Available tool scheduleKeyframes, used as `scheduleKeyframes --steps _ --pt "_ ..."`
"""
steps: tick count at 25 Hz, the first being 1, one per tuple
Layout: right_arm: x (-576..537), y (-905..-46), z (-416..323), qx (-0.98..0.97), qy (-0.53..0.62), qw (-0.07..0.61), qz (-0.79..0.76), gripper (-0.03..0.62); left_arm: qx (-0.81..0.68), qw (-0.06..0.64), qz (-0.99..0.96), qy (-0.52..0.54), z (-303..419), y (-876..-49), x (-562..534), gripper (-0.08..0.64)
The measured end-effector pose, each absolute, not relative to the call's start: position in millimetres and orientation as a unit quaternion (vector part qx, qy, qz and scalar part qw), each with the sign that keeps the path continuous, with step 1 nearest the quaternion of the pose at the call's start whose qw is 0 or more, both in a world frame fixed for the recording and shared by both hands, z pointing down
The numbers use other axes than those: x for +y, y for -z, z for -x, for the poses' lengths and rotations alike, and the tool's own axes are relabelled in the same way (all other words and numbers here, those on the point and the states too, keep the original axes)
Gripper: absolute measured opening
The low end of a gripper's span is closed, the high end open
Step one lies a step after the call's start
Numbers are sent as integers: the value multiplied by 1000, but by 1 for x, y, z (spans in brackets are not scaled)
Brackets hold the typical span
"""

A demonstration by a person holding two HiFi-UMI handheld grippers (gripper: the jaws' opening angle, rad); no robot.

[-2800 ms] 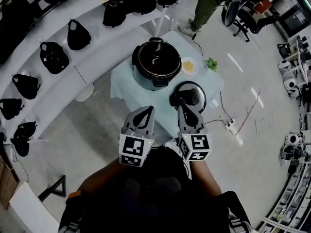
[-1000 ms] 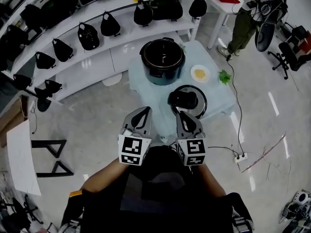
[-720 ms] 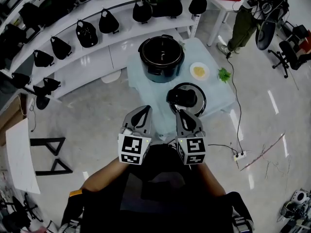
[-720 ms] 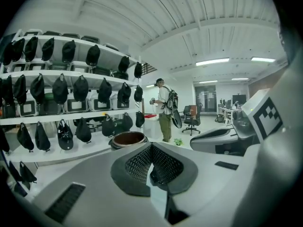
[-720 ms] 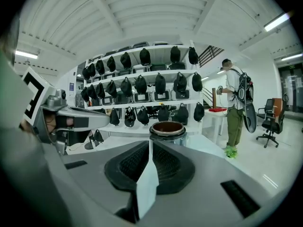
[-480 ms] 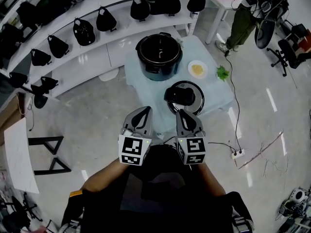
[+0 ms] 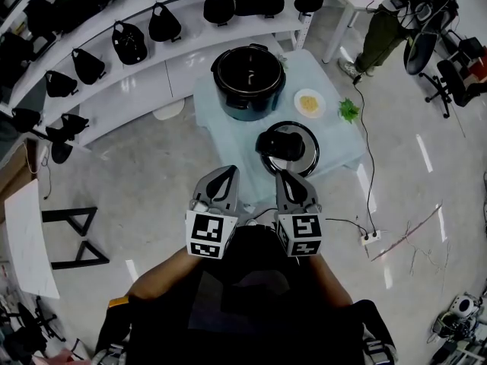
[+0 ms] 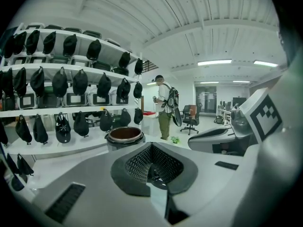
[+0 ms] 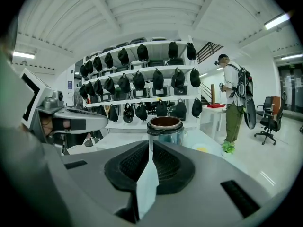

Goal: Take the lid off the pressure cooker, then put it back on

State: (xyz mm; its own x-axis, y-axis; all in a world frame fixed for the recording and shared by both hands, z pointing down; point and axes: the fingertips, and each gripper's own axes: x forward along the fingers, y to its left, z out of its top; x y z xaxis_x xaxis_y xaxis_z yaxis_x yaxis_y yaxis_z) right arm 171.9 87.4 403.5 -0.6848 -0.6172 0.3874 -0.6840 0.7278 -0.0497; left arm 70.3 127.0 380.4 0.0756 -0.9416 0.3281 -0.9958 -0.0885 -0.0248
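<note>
The pressure cooker stands open at the far side of a small pale blue table, its dark pot showing. Its black lid lies on the table's near right part, handle up. Both grippers hang side by side short of the table's near edge, holding nothing. My left gripper has its jaws together, and so does my right gripper, just short of the lid. The cooker shows ahead over the shut left gripper. In the right gripper view the cooker stands straight beyond the right gripper.
A small plate of yellow food and a green sprig lie on the table's right side. White shelves with black bags curve behind it. A person stands at the right, near office chairs. A power strip lies on the floor.
The right gripper's tip was at the lid's handle in the oldest frame and now stands back from it. The head view has swung, so the table sits higher in the frame. Both grippers keep their pose.
</note>
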Motion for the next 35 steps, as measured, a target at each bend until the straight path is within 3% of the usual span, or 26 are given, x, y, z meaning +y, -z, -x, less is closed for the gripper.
scheduleKeyframes --steps 12,23,35 --pt "80 -428 -177 -900 -124 192 -371 41 -668 125 -719 -145 -66 -396 133 6" --pt "27 -455 -187 -847 -164 212 -459 44 -581 148 -782 -172 -72 -424 65 6" --pt "-27 -491 -169 -790 -182 245 -532 124 -493 167 -833 -189 -44 -456 -6 6"
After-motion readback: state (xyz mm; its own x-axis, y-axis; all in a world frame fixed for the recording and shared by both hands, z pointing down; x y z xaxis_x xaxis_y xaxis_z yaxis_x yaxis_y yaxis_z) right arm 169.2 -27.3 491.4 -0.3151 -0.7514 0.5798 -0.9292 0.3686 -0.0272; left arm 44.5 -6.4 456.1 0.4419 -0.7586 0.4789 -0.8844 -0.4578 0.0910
